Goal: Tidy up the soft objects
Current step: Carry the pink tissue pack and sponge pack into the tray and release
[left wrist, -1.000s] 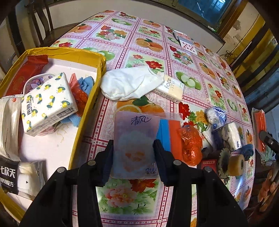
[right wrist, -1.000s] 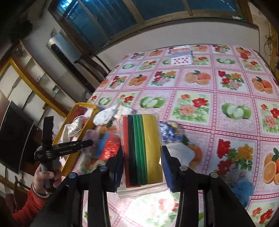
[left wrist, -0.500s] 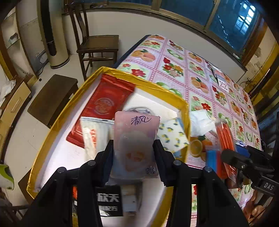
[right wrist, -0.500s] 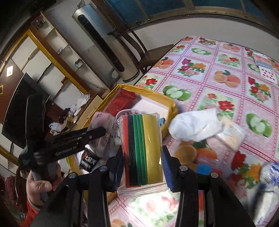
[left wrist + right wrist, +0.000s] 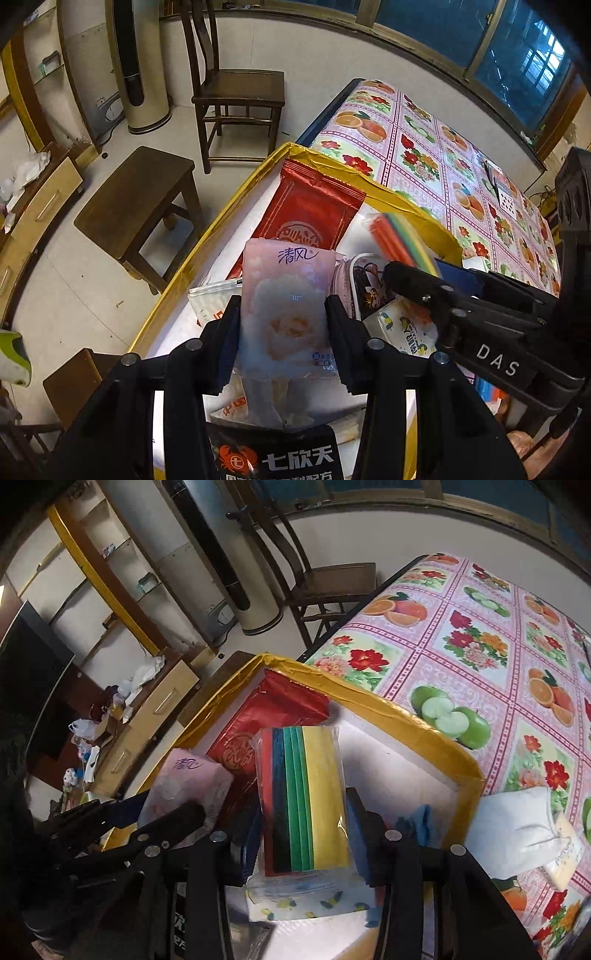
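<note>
My left gripper (image 5: 282,325) is shut on a pink tissue pack (image 5: 286,314) and holds it over the yellow-rimmed white box (image 5: 325,158). My right gripper (image 5: 301,830) is shut on a clear pack of coloured cloths (image 5: 304,797), red, black, green and yellow, also above the box (image 5: 388,705). The right gripper reaches in from the right in the left wrist view, with the cloth pack (image 5: 399,236) blurred beyond it. The pink tissue pack (image 5: 184,786) shows at the left in the right wrist view. Inside the box lie a red packet (image 5: 310,210), a lemon-print tissue pack (image 5: 310,904) and other packs.
The box stands at the corner of a table with a fruit-and-flower cloth (image 5: 480,642). A white pouch (image 5: 513,823) lies on the cloth beside the box. Off the table edge are a wooden chair (image 5: 236,88), a low stool (image 5: 136,199) and a cabinet (image 5: 147,716).
Both grippers have swung from the table's clutter over to the box, each keeping its pack. The right gripper now sits close beside the left one, above the box.
</note>
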Demonstrator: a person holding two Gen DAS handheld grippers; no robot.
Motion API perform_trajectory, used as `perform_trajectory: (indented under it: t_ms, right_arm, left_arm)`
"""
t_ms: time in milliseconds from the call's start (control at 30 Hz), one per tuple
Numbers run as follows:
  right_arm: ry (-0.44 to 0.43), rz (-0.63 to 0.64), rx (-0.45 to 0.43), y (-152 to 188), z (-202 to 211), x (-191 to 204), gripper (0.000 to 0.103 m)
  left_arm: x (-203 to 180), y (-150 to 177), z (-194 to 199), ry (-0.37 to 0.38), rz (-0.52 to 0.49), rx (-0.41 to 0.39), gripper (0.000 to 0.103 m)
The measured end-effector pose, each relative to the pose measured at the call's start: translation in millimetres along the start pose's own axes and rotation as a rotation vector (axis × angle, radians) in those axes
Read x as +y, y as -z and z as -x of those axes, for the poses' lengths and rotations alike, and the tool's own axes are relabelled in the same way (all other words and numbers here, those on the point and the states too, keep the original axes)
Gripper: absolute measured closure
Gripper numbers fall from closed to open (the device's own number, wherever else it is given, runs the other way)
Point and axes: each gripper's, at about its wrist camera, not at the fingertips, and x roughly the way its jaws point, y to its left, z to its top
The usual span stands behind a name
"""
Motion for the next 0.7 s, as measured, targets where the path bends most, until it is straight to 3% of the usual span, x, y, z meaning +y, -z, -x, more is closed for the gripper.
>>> perform_trajectory:
  t_ms: [67,100,167,267,433,500,700]
  right_arm:
    - [-0.001,-0.012,-0.016,1,5,-3,0.049]
    - [-0.014,-0.021,-0.029,2,10,-7,0.035]
    - [-0.03,-0.055,-0.059,4,23,-18,0.022]
    - [-0.077,-0.09,-0.097,10,46,-31,0.022]
    - [-0.123,-0.092,-0.14,37,92,-42,0.022]
    - [-0.15,-0.083,-0.17,56,116,-47,0.022]
    - [-0.113,-0.091,-0.258,129,191,-87,0.015]
  left_arm:
    - [2,-1,0,0.016,0.009,-0.003,0.057]
    - [5,-2,0,0.031,0.017,-0.002,0.056]
    - [10,-2,3,0.041,0.038,-0.008,0.049]
    - [13,-2,7,0.051,0.065,-0.017,0.036]
    - [8,8,28,0.107,0.072,-0.051,0.03]
    - [0,16,38,0.121,0.057,-0.061,0.029]
    - [-48,51,55,0.18,-0.049,-0.037,0.026]
